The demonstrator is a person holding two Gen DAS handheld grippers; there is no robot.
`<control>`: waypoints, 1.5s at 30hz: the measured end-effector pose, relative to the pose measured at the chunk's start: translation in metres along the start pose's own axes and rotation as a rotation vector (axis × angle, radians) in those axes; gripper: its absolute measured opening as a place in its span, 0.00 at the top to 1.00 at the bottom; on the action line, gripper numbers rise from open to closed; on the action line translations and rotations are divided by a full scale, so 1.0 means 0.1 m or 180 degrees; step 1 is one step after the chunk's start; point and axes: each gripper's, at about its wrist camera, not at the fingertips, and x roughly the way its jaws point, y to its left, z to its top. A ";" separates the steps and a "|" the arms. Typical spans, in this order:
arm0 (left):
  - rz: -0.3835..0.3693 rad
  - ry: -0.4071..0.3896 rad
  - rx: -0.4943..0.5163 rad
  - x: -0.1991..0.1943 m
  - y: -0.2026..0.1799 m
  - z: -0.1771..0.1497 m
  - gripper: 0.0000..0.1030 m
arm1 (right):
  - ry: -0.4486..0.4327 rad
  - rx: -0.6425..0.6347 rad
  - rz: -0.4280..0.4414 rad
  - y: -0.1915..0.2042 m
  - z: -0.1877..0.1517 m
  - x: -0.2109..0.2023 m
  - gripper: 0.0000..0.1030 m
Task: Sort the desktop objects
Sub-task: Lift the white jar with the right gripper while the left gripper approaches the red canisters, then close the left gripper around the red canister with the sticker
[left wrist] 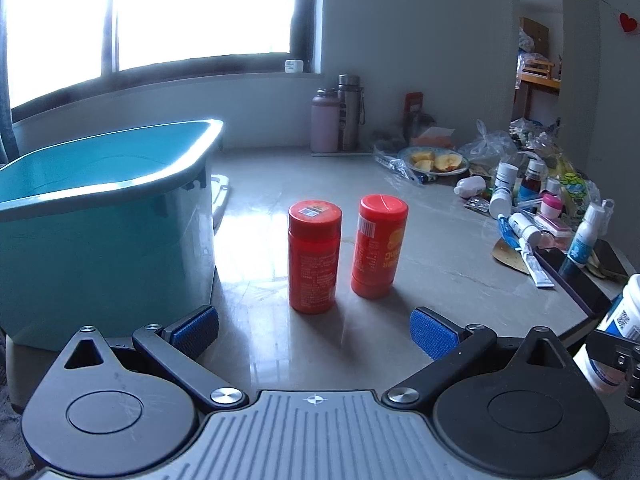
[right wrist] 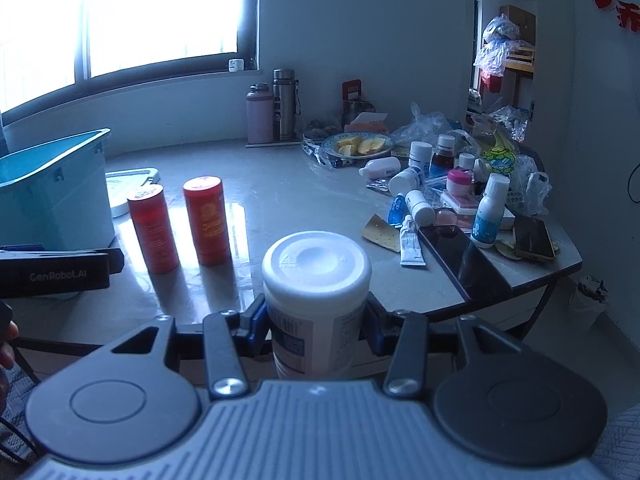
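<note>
Pretty clearly somebody's home, a lived-in dining or living corner rather than any lab or office. There's a glossy stone-look table (right wrist: 288, 200) pushed up near a big window (right wrist: 120, 12), and it's cluttered the way home tables get: a plate of cut fruit (right wrist: 358, 146), two thermos flasks (right wrist: 272, 106) by the wall, crinkly plastic bags (right wrist: 428, 126), a phone (right wrist: 534, 238), and a heap of medicine bottles and tubes (right wrist: 436, 188). A red heart decoration (left wrist: 628, 23) hangs on the wall, and through the doorway there's a wooden shelf (right wrist: 516, 56) piled with more bags.
</note>
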 end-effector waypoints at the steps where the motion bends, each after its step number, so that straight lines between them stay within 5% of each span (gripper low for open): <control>1: 0.0013 0.0008 -0.0007 0.05 -0.01 0.02 0.00 | -0.0001 -0.0001 0.0006 -0.02 0.01 0.03 0.54; 36: 0.0391 0.0199 -0.0143 1.51 -0.14 0.38 0.03 | 0.0207 -0.0175 0.0221 -0.26 0.30 0.88 0.54; 38: 0.0337 0.0243 -0.0134 1.56 -0.15 0.40 0.52 | 0.0228 -0.0174 0.0229 -0.27 0.30 0.91 0.54; 45: 0.0388 0.0316 -0.0249 1.55 -0.15 0.41 0.51 | 0.0237 -0.0190 0.0257 -0.27 0.29 0.96 0.54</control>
